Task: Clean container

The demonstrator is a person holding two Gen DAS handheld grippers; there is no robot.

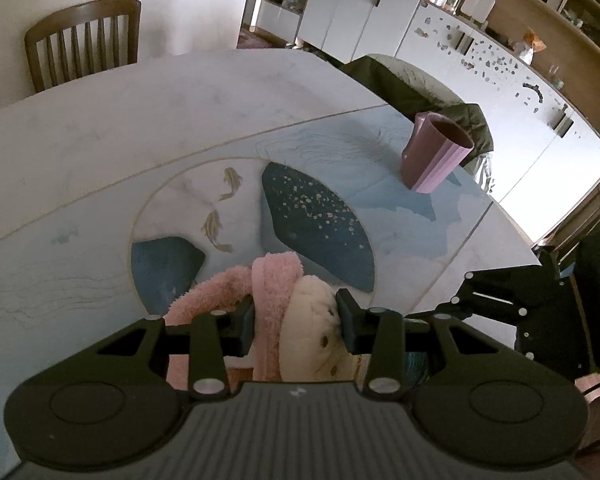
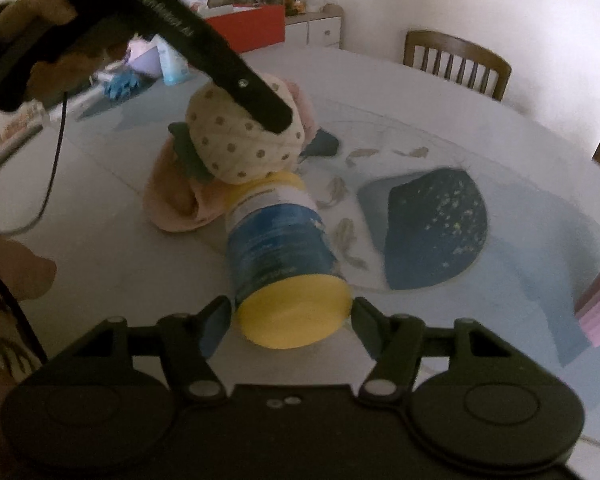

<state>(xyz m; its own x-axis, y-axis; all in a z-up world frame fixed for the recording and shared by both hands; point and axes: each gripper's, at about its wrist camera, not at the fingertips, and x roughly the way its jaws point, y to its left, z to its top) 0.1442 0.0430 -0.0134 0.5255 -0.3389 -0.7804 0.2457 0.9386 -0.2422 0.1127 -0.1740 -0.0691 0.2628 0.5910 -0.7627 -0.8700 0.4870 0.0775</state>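
While clamped: tool (image 1: 296,320) on cloth (image 1: 278,292).

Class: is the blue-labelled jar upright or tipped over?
Tipped: the jar is held on its side, yellow lid facing the camera.

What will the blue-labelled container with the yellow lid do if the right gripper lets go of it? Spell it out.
The container looks round, smooth and rigid, so it would probably roll or slide. The right gripper grips only its yellow lid, and its far end meets the cloth in the left gripper. The soft, floppy cloth would hardly brace it.
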